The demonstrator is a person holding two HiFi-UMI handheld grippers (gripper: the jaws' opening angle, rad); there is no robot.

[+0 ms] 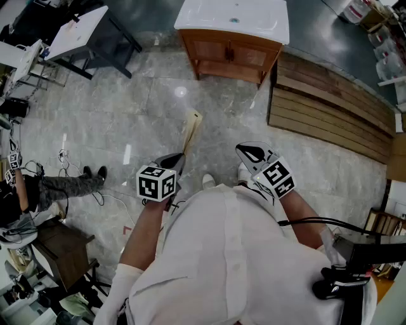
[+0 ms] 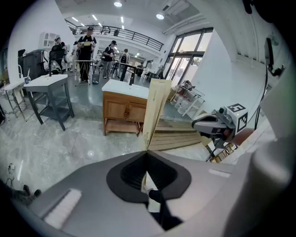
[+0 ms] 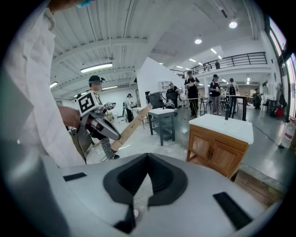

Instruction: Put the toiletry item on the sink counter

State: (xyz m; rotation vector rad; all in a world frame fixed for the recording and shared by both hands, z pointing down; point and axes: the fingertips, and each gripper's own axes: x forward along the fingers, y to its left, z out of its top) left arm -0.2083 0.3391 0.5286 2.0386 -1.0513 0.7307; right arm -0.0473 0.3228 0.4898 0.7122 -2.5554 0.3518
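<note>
A long tan toiletry box point(image 1: 190, 130) sticks forward from my left gripper point(image 1: 180, 159), which is shut on its near end. In the left gripper view the box point(image 2: 155, 111) rises upright from the closed jaw tips point(image 2: 147, 152). The sink counter point(image 1: 209, 16), a white top on a wooden cabinet, stands far ahead across the floor, also visible as the counter point(image 2: 122, 87) and the counter point(image 3: 226, 126). My right gripper point(image 1: 245, 151) hangs beside the left one at waist height, shut with nothing in it point(image 3: 147, 156). From the right gripper view, the box point(image 3: 132, 127) is held slanting.
A slatted wooden platform point(image 1: 330, 108) lies to the right of the cabinet. A grey table point(image 1: 79, 32) stands at the far left. A person's legs point(image 1: 66, 184) and loose cables lie on the marble floor at left. Several people stand far back point(image 2: 88, 46).
</note>
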